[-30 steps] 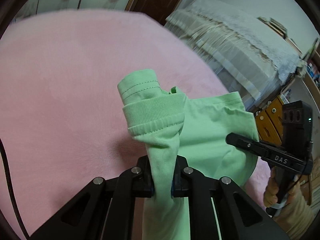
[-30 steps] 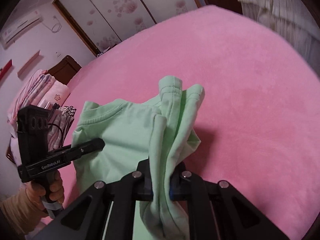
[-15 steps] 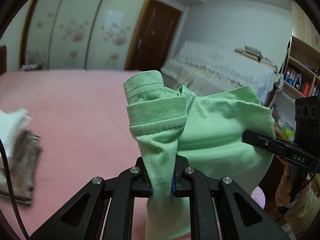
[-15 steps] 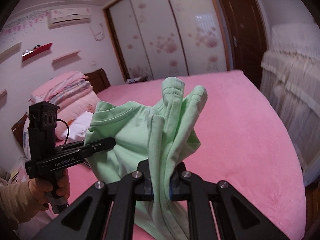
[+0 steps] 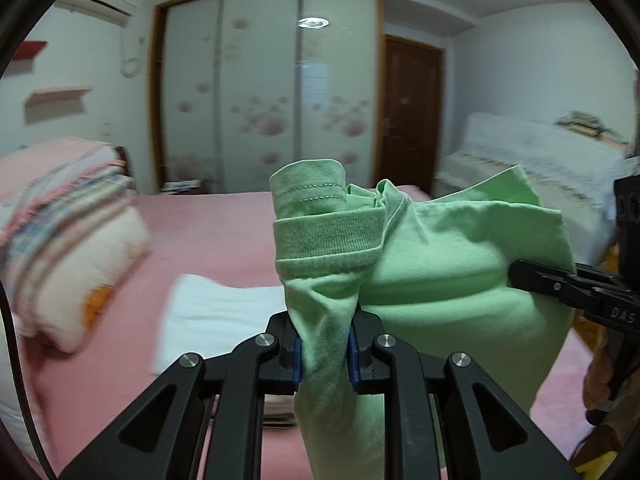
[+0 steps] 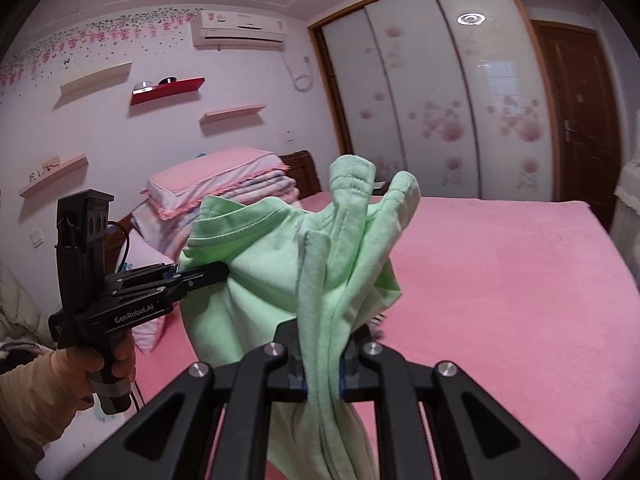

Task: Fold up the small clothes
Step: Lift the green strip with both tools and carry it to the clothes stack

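Observation:
A small light green shirt [image 5: 448,264] hangs in the air between both grippers, above the pink bed [image 5: 224,240]. My left gripper [image 5: 323,354] is shut on a bunched ribbed edge of the shirt. My right gripper [image 6: 322,368] is shut on another bunched part of the same shirt [image 6: 256,264]. Each gripper shows in the other's view, the right one [image 5: 520,274] at the right edge, the left one [image 6: 222,270] at the left, both pinching the fabric.
A stack of folded pink quilts and pillows [image 5: 60,232] lies at the head of the bed, also in the right wrist view [image 6: 224,192]. A white folded cloth [image 5: 216,312] lies on the bed below. A second covered bed [image 5: 536,168] stands to the right.
Both grippers have lifted the green shirt off the bed and tilted up, so the views now face the wardrobe and walls. The grips have not changed.

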Demonstrator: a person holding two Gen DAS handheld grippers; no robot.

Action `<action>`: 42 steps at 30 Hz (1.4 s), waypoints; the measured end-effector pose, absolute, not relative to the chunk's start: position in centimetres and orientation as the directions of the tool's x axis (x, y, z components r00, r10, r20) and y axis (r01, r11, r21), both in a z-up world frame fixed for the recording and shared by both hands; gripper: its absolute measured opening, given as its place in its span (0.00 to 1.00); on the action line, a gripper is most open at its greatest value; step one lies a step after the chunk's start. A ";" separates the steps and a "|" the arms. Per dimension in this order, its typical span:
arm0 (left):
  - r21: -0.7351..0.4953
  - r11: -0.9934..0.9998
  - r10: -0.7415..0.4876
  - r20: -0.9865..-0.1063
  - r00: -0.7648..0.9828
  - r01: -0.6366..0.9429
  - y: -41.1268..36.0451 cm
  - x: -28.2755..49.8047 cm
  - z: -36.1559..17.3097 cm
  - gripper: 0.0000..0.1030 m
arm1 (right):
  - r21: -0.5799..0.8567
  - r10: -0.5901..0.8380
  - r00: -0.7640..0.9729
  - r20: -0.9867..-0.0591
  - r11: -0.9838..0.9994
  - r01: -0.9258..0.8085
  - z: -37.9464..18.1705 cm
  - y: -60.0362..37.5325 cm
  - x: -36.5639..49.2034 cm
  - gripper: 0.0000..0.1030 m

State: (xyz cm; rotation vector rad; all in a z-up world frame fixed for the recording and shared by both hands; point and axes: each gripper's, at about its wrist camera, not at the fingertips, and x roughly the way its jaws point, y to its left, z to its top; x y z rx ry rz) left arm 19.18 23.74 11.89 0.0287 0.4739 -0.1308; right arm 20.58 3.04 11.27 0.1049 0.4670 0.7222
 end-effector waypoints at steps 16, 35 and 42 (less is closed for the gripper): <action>0.145 0.986 0.148 -0.593 0.791 -0.076 40.1 39.8 8.0 0.16 | 0.543 0.771 0.512 -0.378 0.633 -0.552 4.7 21.5 38.0 0.08; 0.154 0.973 0.232 -0.691 0.684 -0.175 41.4 54.8 -7.9 0.23 | 0.496 0.622 0.541 -0.567 0.782 -0.378 -8.2 21.2 49.8 0.10; 0.063 0.966 0.216 -0.725 0.654 -0.249 44.5 55.4 -8.7 0.68 | 0.457 0.595 0.545 -0.591 0.804 -0.381 -9.7 20.6 50.4 0.17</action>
